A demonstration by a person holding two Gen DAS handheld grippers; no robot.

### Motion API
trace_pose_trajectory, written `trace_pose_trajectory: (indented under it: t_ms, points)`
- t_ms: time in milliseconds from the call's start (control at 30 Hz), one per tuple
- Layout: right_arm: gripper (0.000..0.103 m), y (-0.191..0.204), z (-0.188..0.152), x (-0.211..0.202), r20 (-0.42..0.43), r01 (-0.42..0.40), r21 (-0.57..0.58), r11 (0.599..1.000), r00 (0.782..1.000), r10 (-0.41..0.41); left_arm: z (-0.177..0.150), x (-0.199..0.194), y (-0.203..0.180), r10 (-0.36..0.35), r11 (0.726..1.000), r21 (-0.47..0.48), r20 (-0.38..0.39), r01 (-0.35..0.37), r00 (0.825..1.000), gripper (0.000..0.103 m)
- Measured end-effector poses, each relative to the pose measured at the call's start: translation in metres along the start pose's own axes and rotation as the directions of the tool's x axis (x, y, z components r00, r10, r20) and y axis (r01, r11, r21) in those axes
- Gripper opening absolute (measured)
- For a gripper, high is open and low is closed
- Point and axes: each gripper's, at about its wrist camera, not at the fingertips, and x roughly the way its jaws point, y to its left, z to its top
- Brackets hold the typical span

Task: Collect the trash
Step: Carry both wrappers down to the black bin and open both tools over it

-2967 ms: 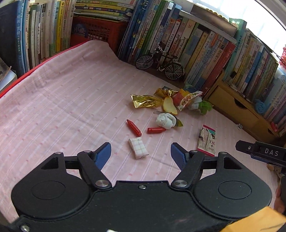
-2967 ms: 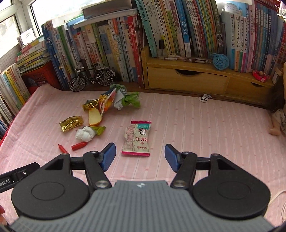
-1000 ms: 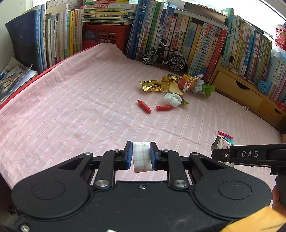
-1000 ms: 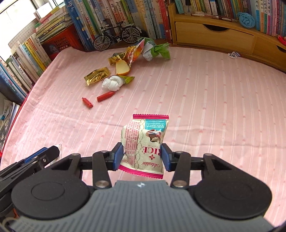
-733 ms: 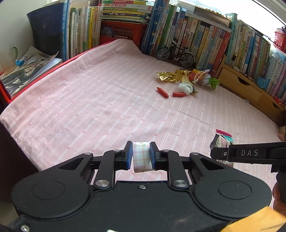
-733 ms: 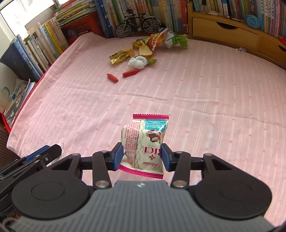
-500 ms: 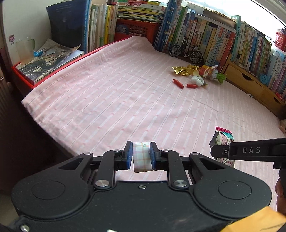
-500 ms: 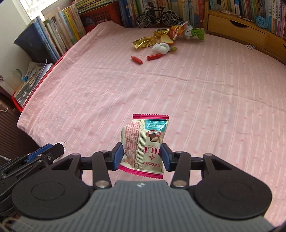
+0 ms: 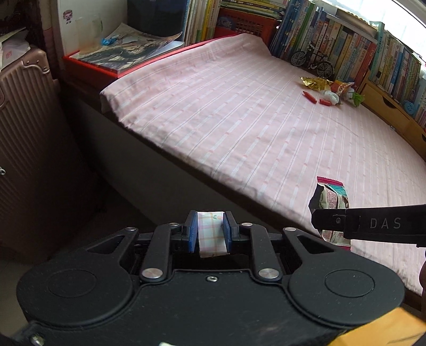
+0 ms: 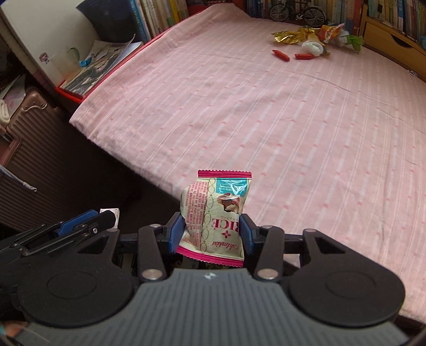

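Carrying two pieces of trash off the bed (image 9: 239, 127), I have my left tongs (image 9: 211, 233) clamped on a small checked packet (image 9: 211, 234) and my right tongs (image 10: 211, 235) clamped on a pink-edged snack wrapper (image 10: 217, 210), both held out past the mattress edge above the dark floor. No bin shows in either view, so where these go is a guess; the step in hand looks like the carry to a drop point, and doing it well means keeping both grips firm until each piece hangs squarely over the container, then releasing one at a time so the light wrapper does not flutter aside. The wrapper is pinched low across its middle and stands upright, crumpled on one side, so a steady wrist should hold it. More litter waits at the far end of the bed near the toy bicycle (image 10: 298, 10): a gold foil wrapper (image 10: 286, 36), two red pieces (image 10: 281, 55), a white wad (image 10: 314, 48). Legible writing: "RICE" on the wrapper, seen upside down, with a script word beneath that I cannot read surely, and "DAS" on the right tool's arm in the left view.
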Motion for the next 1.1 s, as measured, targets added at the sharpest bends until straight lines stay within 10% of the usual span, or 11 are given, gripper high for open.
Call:
trace_pose_trajectory:
  t_ms: [1100]
  points:
    - [0.051, 0.059, -0.089, 0.073, -0.213, -0.026, -0.144, 0.989, 0.977, -0.006, -0.053, 0.063, 0.062, -0.053, 0.998, -0.044, -0.226, 0.044, 0.973, 0.019]
